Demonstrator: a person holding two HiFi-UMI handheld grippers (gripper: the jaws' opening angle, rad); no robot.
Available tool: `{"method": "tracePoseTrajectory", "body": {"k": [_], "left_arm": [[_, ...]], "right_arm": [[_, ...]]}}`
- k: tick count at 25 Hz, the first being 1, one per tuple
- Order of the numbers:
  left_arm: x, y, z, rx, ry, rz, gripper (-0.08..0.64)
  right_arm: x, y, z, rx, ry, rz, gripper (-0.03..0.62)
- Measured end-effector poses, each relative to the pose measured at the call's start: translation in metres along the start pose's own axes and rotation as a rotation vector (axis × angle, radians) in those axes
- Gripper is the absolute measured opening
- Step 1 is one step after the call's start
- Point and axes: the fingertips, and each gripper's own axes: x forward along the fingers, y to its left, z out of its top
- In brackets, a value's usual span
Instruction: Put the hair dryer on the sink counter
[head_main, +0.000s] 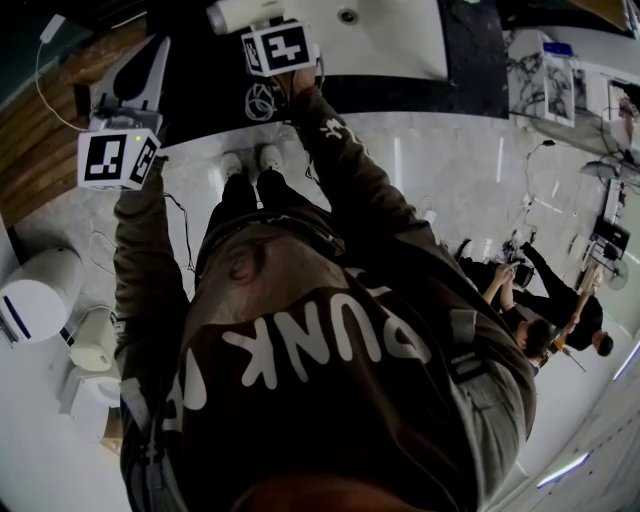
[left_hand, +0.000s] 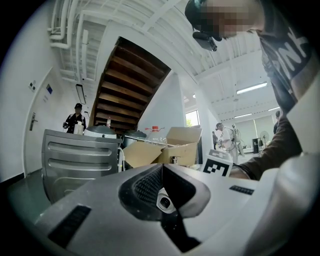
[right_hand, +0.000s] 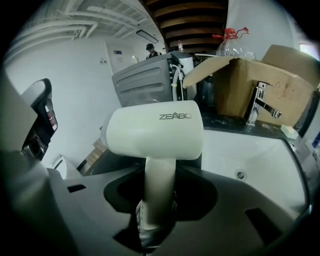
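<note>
The white hair dryer stands upright, its handle clamped between the jaws of my right gripper. In the head view the hair dryer shows at the top edge, just past the right gripper and its marker cube. It hangs beside the white basin set in the dark sink counter. My left gripper is held out to the left, apart from the dryer. Its jaws meet along a seam with nothing between them.
A chrome faucet stands behind the basin, with an open cardboard box and a plastic bottle beyond it. A grey metal cabinet stands to the left. A cable lies by my feet. Several people are at the right.
</note>
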Motion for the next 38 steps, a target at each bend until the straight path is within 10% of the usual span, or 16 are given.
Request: {"method": "tracePoseTrajectory", "body": {"k": [10, 25, 38], "left_arm": [[0.005, 0.002, 0.003, 0.007, 0.001, -0.008, 0.006], [0.009, -0.003, 0.005, 0.014, 0.002, -0.015, 0.006], [0.014, -0.023, 0.022, 0.034, -0.016, -0.024, 0.006]], "right_arm": [[0.018, -0.023, -0.009, -0.002, 0.087, -0.081, 0.164], [0.029, -0.010, -0.011, 0.050, 0.117, 0.024, 0.216], [-0.047, 0.012, 0.030, -0.053, -0.132, 0.070, 0.262]]}}
